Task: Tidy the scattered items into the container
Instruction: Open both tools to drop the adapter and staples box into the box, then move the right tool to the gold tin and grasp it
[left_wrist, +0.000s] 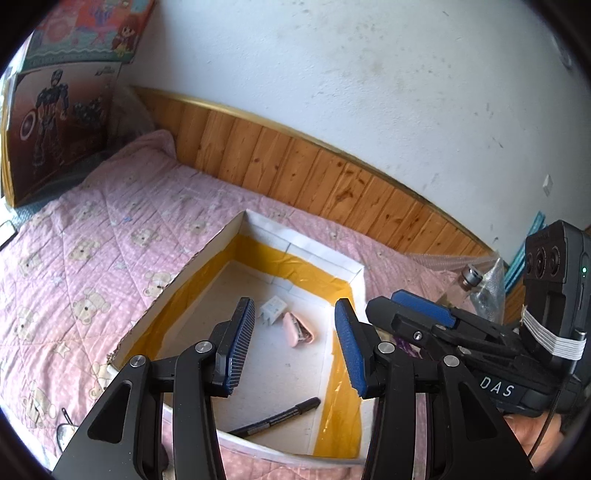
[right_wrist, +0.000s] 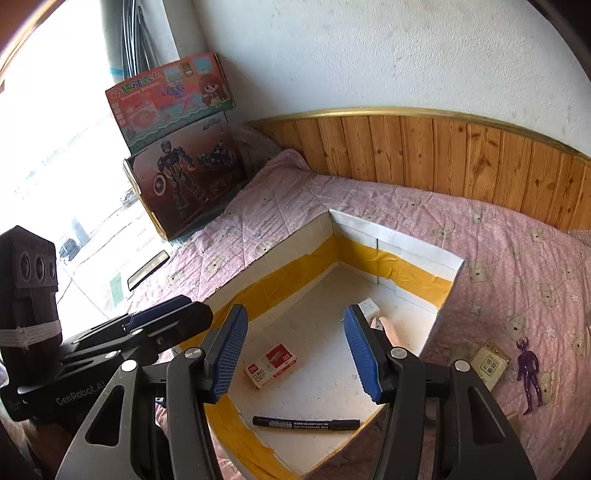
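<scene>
Left gripper jaws open and empty, right gripper likewise, both above white cardboard box with yellow tape, inside it black marker, red staple box, pink stapler, white plug, outside on pink bedspread purple figurine beside tan packet

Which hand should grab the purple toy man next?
Probably the right. The purple figure lies on the quilt right of the box, on the open right gripper's side. The left gripper is open too, but farther away.
</scene>
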